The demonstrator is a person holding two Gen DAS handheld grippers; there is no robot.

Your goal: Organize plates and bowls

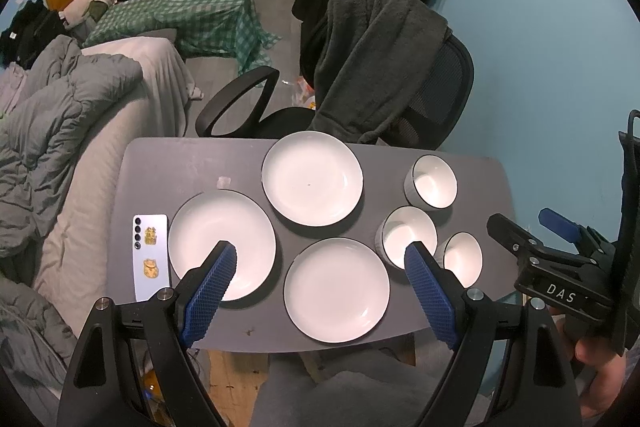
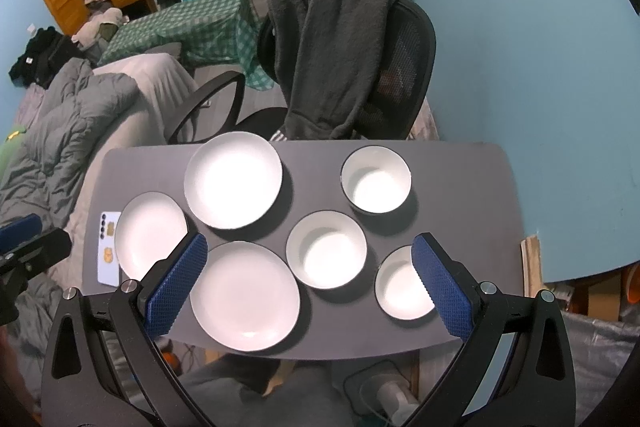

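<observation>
- The grey table (image 2: 460, 187) carries everything: three white plates on its left half and three white bowls on its right, all lying singly, none stacked yet.
- The far plate (image 2: 233, 179), the near plate (image 2: 245, 295) and the left plate (image 2: 151, 234) lie close together. A sound start, I judge, is to take one by its rim and set it squarely on another.
- The far bowl (image 2: 376, 179), the middle bowl (image 2: 326, 248) and the near bowl (image 2: 402, 287) run in a diagonal, the near one at the table's front edge. Nesting them calls for a lip grip and a straight lowering.
- A white phone (image 1: 150, 255) lies just beside the left plate; any slide of that plate risks nudging it.
- The left gripper (image 1: 320, 261) hangs above the plates, fingers spread wide, holding nothing.
- The right gripper (image 2: 310, 253) hangs above the bowls, likewise spread and empty; each side suits its own pile.
</observation>
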